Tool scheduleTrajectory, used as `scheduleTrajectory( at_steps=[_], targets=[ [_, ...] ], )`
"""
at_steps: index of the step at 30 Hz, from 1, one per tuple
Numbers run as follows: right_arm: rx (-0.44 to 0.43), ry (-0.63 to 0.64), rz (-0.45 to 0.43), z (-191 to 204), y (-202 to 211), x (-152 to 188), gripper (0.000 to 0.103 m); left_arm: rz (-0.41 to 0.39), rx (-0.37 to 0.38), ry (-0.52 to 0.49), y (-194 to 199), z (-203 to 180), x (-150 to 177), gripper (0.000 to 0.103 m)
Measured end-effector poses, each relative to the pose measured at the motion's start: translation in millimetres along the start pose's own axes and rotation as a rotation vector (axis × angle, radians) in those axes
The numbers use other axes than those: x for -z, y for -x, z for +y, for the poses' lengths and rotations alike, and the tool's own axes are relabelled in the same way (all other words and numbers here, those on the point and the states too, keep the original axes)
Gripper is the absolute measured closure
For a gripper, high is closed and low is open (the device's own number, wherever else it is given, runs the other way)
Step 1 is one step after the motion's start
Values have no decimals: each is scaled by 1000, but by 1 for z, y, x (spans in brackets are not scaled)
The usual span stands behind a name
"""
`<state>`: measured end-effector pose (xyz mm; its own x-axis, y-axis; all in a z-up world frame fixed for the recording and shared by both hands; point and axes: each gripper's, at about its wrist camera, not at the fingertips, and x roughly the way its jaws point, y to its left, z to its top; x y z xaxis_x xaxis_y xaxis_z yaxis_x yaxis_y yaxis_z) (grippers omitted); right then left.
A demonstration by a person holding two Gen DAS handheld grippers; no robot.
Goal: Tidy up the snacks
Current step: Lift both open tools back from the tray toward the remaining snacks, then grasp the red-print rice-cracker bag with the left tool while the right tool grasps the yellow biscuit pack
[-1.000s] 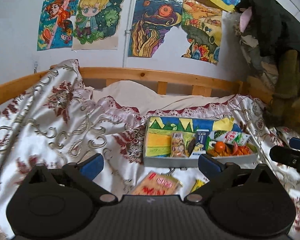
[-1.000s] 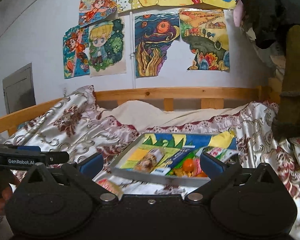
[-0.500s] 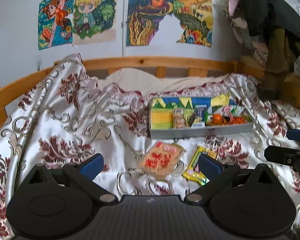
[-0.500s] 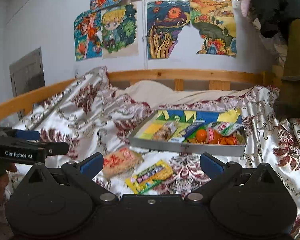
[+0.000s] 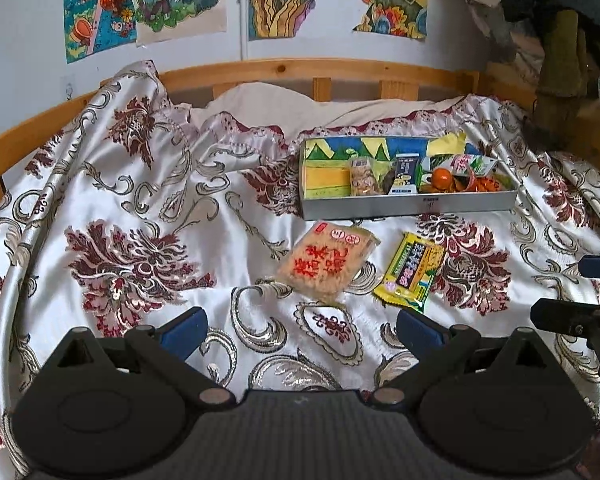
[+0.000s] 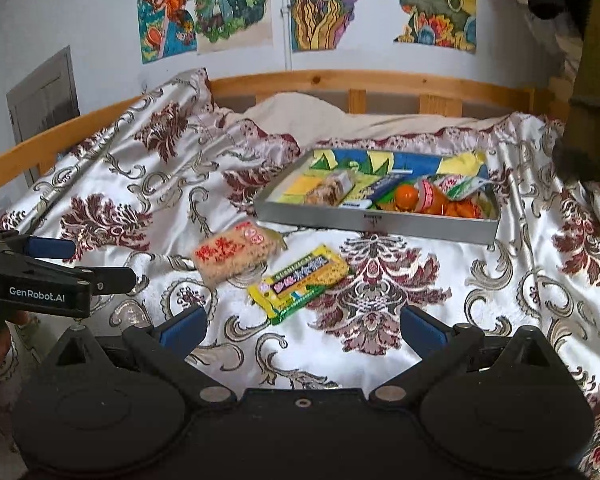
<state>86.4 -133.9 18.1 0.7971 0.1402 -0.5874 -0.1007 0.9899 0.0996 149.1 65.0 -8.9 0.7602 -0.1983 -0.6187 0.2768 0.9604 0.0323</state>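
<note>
Your left gripper (image 5: 298, 326) has its fingers (image 5: 182, 326) spread wide with nothing between them, and your right gripper (image 6: 300, 324) is the same, parted and empty; both hover low over the bed. Just ahead of the left fingers, at about twelve o'clock, lies a flat clear packet of pale rice cake with red print (image 5: 328, 262), slightly puffed and soft-edged. Beside it at one o'clock sits a glossy yellow wrapper with green ends (image 5: 410, 270), thin and rectangular; from the right wrist view it lies at eleven o'clock (image 6: 300, 278), the rice-cake packet (image 6: 232, 254) further at ten. Both are apart from each other and outside the box. Beyond them stands a shallow grey metal tray (image 5: 408, 204) with straight walls and a painted lining, already holding several snacks: a small clear bag of biscuits (image 5: 362, 178), a dark blue sachet (image 5: 405, 176), orange round pieces and crinkled wrappers (image 5: 456, 180). I judge the sorting mostly done, two packets left. The satin bedspread (image 5: 140, 208) is slick and rumpled, so thin packets may slide.
</note>
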Motion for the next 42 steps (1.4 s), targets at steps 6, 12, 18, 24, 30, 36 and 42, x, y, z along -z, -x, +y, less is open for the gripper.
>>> scheduleTrajectory(
  at_steps=[6, 12, 18, 24, 30, 36, 42],
  targets=[
    [8, -16, 27, -2, -8, 1, 1, 16, -1, 6, -5, 2, 1, 0],
    [4, -13, 31, -4, -15, 0, 1, 23, -17, 5, -9, 1, 1, 0],
    [-9, -50, 62, -7, -34, -1, 1, 12, -34, -8, -11, 2, 2, 0],
    [-23, -87, 100, -11, -55, 3, 1, 17, -44, -17, -18, 4, 5, 0],
    [-36, -90, 121, -18, -72, 6, 1, 52, 30, -50, -42, 4, -5, 0],
    [-62, -49, 127, -21, -84, 10, 1, 67, 76, -113, -73, -3, -24, 0],
    [-106, -16, 134, -25, -102, 5, 1, 78, 118, -218, -106, -15, -42, 0]
  ],
)
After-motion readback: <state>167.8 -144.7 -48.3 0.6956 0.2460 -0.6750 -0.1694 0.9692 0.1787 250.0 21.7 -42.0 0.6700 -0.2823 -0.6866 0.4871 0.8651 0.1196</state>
